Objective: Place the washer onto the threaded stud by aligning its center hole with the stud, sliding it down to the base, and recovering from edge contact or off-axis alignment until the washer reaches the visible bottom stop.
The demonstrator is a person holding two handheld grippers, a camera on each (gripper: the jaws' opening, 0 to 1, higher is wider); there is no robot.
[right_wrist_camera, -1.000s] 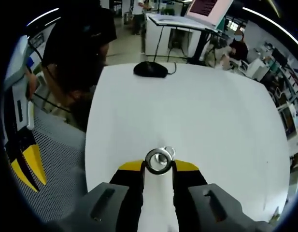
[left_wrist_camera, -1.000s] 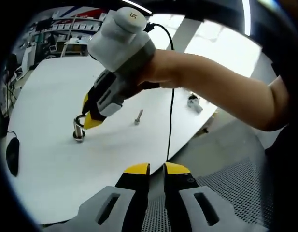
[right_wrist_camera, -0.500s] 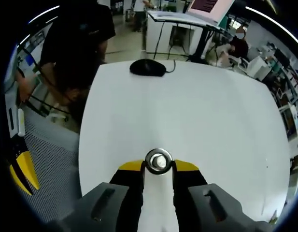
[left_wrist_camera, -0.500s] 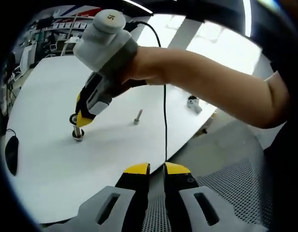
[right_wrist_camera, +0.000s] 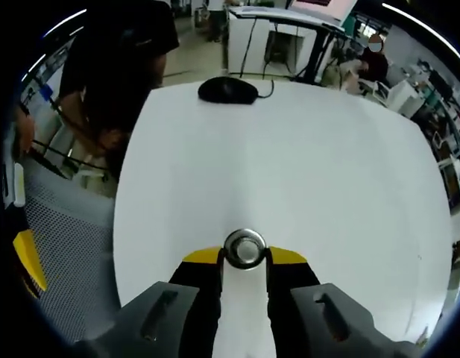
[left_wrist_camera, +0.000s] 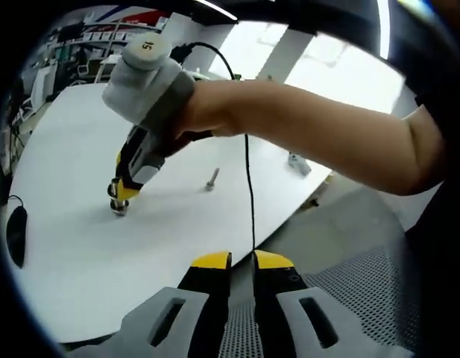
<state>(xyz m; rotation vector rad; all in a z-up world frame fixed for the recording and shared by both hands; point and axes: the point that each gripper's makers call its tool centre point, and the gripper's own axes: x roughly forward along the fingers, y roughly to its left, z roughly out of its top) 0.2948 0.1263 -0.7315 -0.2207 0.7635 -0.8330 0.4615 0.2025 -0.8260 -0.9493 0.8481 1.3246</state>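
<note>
On the left of the left gripper view, the right gripper (left_wrist_camera: 119, 195) has come down over the last second: its yellow tips, which rode above the stud (left_wrist_camera: 118, 206), now sit right at the stud's top. Its own view matches: the washer (right_wrist_camera: 244, 248), pinched between the two yellow tips, had the stud showing off to one side of its hole, and now the stud fills the hole squarely. By my judgement the alignment is made and the washer is starting down the thread, not yet at the base; whether it has cleared the top I cannot tell.

Further right on the white table (left_wrist_camera: 80, 246) lies one loose bolt (left_wrist_camera: 213, 179), then one small metal part (left_wrist_camera: 298, 161) near the edge. The left gripper (left_wrist_camera: 241, 262) hangs off the table with its tips nearly touching and nothing between them.

Count: one washer, one stud, one bolt, one small part, one mouse (right_wrist_camera: 228, 90), two grippers.
</note>
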